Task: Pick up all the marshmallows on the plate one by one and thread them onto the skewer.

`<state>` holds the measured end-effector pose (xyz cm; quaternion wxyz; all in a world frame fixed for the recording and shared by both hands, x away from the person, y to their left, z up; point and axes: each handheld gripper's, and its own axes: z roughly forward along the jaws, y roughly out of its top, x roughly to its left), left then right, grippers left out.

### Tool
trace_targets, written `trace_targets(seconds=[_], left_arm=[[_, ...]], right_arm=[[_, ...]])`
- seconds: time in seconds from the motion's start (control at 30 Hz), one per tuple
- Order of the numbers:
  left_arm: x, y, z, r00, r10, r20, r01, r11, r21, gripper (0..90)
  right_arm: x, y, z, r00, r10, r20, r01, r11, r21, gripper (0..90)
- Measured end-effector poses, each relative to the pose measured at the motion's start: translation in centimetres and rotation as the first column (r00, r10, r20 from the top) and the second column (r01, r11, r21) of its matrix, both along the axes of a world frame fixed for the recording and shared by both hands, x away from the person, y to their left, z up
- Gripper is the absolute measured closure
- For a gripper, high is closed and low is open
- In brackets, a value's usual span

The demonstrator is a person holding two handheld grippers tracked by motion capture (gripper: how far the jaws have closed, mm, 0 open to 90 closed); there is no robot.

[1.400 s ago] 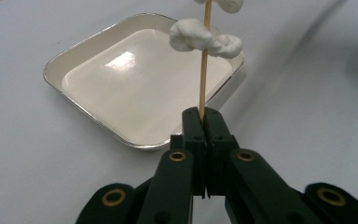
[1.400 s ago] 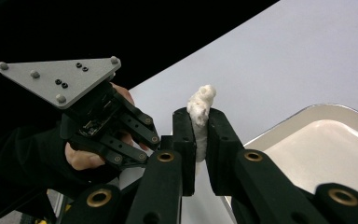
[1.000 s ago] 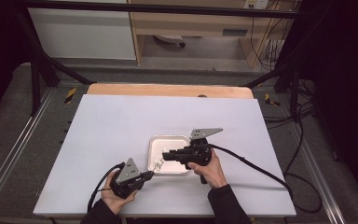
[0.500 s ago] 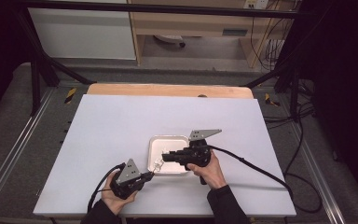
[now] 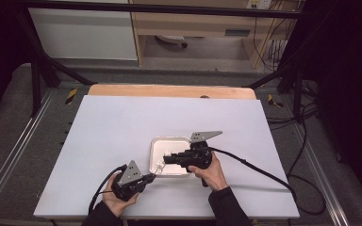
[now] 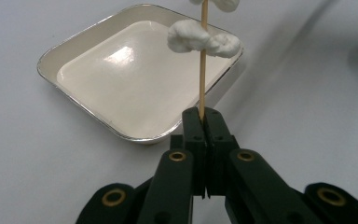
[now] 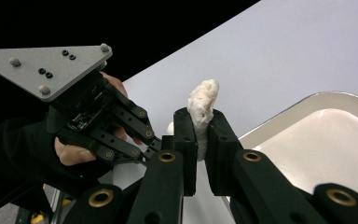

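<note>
My left gripper (image 6: pixel 204 116) is shut on the lower end of a thin wooden skewer (image 6: pixel 202 74), which stands upright. White soft lumps (image 6: pixel 200 38) are threaded on the skewer over the corner of a shallow cream tray (image 6: pixel 121 79). My right gripper (image 7: pixel 202 126) is shut on another white soft lump (image 7: pixel 201 105), held just in front of the left gripper (image 7: pixel 98 121) and beside the tray's rim (image 7: pixel 307 100). In the high view the left gripper (image 5: pixel 151 176) and right gripper (image 5: pixel 167 157) meet at the tray's (image 5: pixel 169 141) near left corner.
The tray sits on a white table sheet (image 5: pixel 122 127) with open room to the left and far side. A black cable (image 5: pixel 254 169) trails from the right gripper to the right. A wooden edge (image 5: pixel 169 90) runs along the table's far side.
</note>
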<state>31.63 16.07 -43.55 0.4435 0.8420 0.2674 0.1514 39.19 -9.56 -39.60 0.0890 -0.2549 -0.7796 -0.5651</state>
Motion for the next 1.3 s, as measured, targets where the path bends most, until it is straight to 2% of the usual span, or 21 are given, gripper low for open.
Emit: trace_targets(seconds=[0.17, 0.2, 0.23, 0.27, 0.3, 0.33, 0.4, 0.5, 0.57, 0.67, 0.7, 0.73, 0.83, 0.93, 1.0, 1.03, 1.1, 1.23, 1.3], left_arm=[[0.0, -0.1, 0.0, 1.0000, -0.005, 0.002, 0.005, 1.0000, 0.000, 89.5], [-0.1, 0.0, 0.2, 0.9998, -0.008, 0.016, 0.009, 0.9996, -0.026, 89.5], [-0.1, -0.1, 0.7, 0.9995, -0.017, 0.028, 0.018, 0.9981, -0.058, 89.5], [-0.2, -0.5, 1.1, 0.9983, -0.005, 0.059, 0.006, 0.9998, -0.019, 89.5], [-0.2, -0.6, 0.9, 0.9978, 0.005, 0.067, -0.003, 0.9996, -0.028, 89.5], [0.1, -0.2, 0.7, 0.9997, 0.001, 0.026, 0.001, 0.9970, -0.077, 89.5], [0.0, -0.2, 0.9, 0.9991, -0.002, 0.042, 0.005, 0.9973, -0.074, 89.5], [0.1, -0.2, 1.0, 0.9995, 0.002, 0.030, 0.001, 0.9957, -0.093, 89.4], [0.0, -0.3, 0.8, 0.9997, 0.007, 0.023, -0.005, 0.9974, -0.072, 89.4], [0.2, 0.1, 0.6, 0.9999, 0.010, 0.007, -0.010, 0.9972, -0.074, 89.3], [0.2, 0.1, 0.6, 0.9998, 0.020, 0.003, -0.020, 0.9971, -0.073, 89.3], [0.3, 0.1, 0.5, 0.9998, 0.018, 0.000, -0.018, 0.9968, -0.078, 89.3], [0.3, -0.1, 0.6, 0.9999, 0.016, 0.006, -0.016, 0.9970, -0.076, 89.2], [0.2, -0.1, 0.5, 0.9994, 0.031, 0.012, -0.030, 0.9955, -0.090, 89.2], [0.2, 0.2, 0.7, 0.9989, 0.041, 0.022, -0.038, 0.9926, -0.116, 89.3], [0.2, 0.4, 0.9, 0.9987, 0.043, 0.025, -0.040, 0.9920, -0.120, 89.3], [0.2, 0.6, 1.0, 0.9986, 0.048, 0.025, -0.044, 0.9906, -0.130, 89.3], [0.3, 0.8, 0.9, 0.9983, 0.056, 0.020, -0.052, 0.9899, -0.132, 89.3], [0.4, 0.9, 1.0, 0.9981, 0.059, 0.017, -0.057, 0.9897, -0.131, 89.3]], right_arm=[[0.0, 0.1, -0.2, 1.0000, 0.008, -0.004, -0.008, 1.0000, -0.004, 85.0], [0.0, 0.2, -0.3, 0.9999, 0.008, -0.007, -0.008, 1.0000, -0.003, 85.0], [0.0, 0.4, -0.6, 0.9994, 0.029, -0.019, -0.030, 0.9994, -0.018, 84.7], [-0.2, 1.0, -1.1, 0.9974, 0.062, -0.037, -0.064, 0.9972, -0.038, 84.6], [-0.5, 1.5, -1.6, 0.9976, 0.064, -0.026, -0.065, 0.9972, -0.036, 84.5], [-0.4, 1.6, -1.6, 0.9982, 0.057, -0.019, -0.058, 0.9979, -0.029, 84.1], [-0.3, 1.5, -1.4, 0.9982, 0.057, -0.016, -0.057, 0.9981, -0.024, 83.1], [-0.4, 1.3, -0.9, 0.9993, 0.037, -0.004, -0.037, 0.9991, -0.019, 80.9], [-0.5, 1.1, -0.7, 0.9996, 0.014, 0.024, -0.014, 0.9995, -0.029, 78.7], [-0.5, 0.5, 0.0, 0.9979, -0.034, 0.055, 0.034, 0.9993, -0.014, 74.7], [-0.5, 0.3, 0.2, 0.9972, -0.043, 0.061, 0.044, 0.9990, -0.010, 56.9], [-0.5, 0.2, 0.5, 0.9966, -0.054, 0.063, 0.054, 0.9985, -0.007, 56.9], [-0.7, -0.1, 0.8, 0.9942, -0.056, 0.092, 0.060, 0.9971, -0.047, 52.1], [-0.9, -0.1, 0.7, 0.9928, -0.062, 0.103, 0.068, 0.9956, -0.064, 42.0], [-1.0, 0.0, 0.6, 0.9907, -0.085, 0.106, 0.092, 0.9933, -0.070, 29.4], [-1.0, 0.1, 0.4, 0.9896, -0.096, 0.107, 0.105, 0.9907, -0.086, 29.0], [-0.8, 0.0, 0.0, 0.9907, -0.103, 0.089, 0.110, 0.9901, -0.086, 28.5], [-0.7, -0.3, -0.4, 0.9865, -0.123, 0.109, 0.133, 0.9867, -0.093, 20.8], [-0.7, -0.6, -0.4, 0.9809, -0.143, 0.132, 0.158, 0.9816, -0.108, 14.7]])
